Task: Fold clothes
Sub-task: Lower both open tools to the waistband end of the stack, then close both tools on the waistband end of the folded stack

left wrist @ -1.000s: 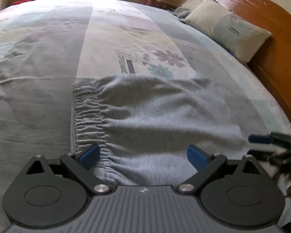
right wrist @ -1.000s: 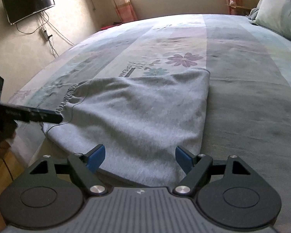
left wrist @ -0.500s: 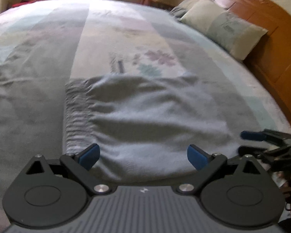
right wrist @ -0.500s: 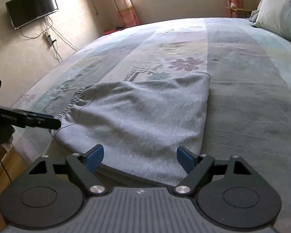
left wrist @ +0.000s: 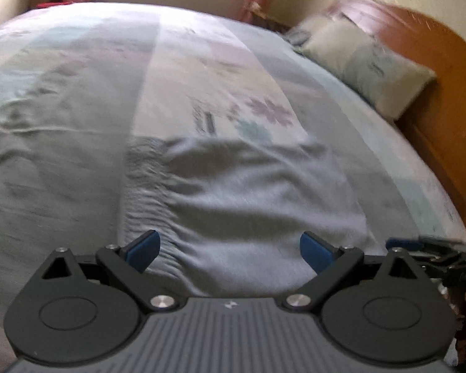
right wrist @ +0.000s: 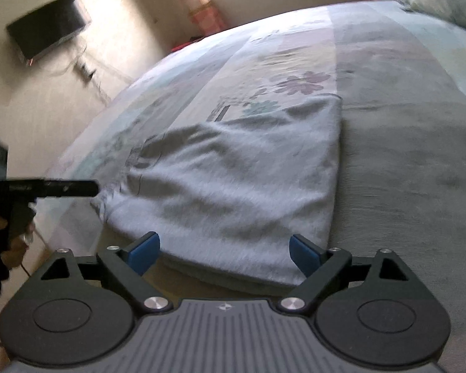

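A grey garment (left wrist: 251, 205) with a gathered elastic waistband (left wrist: 143, 186) lies folded flat on the bed near its front edge. My left gripper (left wrist: 230, 250) hovers open over the garment's near edge, close to the waistband side, with nothing between its blue pads. In the right wrist view the same grey garment (right wrist: 242, 186) spreads ahead, its straight folded side on the right. My right gripper (right wrist: 223, 253) is open just before the near hem, holding nothing. The left gripper's tip (right wrist: 68, 188) shows at the far left by the waistband corner. Both views are blurred.
The bed (left wrist: 62, 108) has a patchwork floral cover. A pillow (left wrist: 366, 65) rests against a wooden headboard (left wrist: 441, 93) on the right. A wall-mounted television (right wrist: 48, 32) and dangling cables sit at the left; curtains and a window are behind the bed.
Both grippers stay open. Both views have shifted and blurred; the right view has tilted and drawn slightly nearer the garment's hem. The garment lies as before.
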Demonstrator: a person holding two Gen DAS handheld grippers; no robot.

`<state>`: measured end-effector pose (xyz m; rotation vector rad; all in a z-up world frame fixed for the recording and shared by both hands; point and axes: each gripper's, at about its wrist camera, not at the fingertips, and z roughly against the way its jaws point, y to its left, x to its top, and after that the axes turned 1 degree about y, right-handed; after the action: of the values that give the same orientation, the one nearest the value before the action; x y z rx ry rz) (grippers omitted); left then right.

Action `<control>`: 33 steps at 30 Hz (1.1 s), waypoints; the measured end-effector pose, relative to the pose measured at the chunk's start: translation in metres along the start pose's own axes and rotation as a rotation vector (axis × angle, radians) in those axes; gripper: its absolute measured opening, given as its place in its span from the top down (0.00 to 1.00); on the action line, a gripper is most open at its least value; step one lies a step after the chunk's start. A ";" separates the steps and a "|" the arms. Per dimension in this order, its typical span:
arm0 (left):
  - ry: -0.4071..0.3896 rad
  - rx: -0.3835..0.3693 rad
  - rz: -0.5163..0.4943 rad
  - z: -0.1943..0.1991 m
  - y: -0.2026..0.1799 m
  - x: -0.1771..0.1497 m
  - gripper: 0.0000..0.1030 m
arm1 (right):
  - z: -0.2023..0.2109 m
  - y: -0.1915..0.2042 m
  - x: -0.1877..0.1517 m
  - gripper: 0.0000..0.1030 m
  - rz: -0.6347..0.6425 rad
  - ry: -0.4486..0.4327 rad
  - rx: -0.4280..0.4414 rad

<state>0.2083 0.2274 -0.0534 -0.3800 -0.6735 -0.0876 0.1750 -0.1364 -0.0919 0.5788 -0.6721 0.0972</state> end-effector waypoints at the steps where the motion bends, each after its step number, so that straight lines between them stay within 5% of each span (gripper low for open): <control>1: -0.014 0.005 0.034 0.002 0.010 0.001 0.06 | 0.001 -0.006 0.002 0.07 -0.031 -0.006 0.011; 9: 0.004 -0.088 0.300 -0.014 0.083 0.000 0.06 | -0.006 -0.076 0.013 0.03 -0.372 0.007 0.138; 15: 0.104 -0.216 0.459 -0.052 0.118 -0.004 0.06 | -0.031 -0.100 0.027 0.00 -0.446 0.081 0.198; 23: 0.140 -0.338 0.489 -0.086 0.128 0.020 0.04 | -0.073 -0.112 0.052 0.00 -0.495 0.099 0.274; 33: 0.158 -0.398 0.502 -0.106 0.127 0.036 0.02 | -0.094 -0.109 0.077 0.00 -0.450 0.112 0.294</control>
<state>0.3242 0.3075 -0.1465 -0.9057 -0.3859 0.2277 0.3165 -0.1850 -0.1559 0.9876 -0.4081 -0.1944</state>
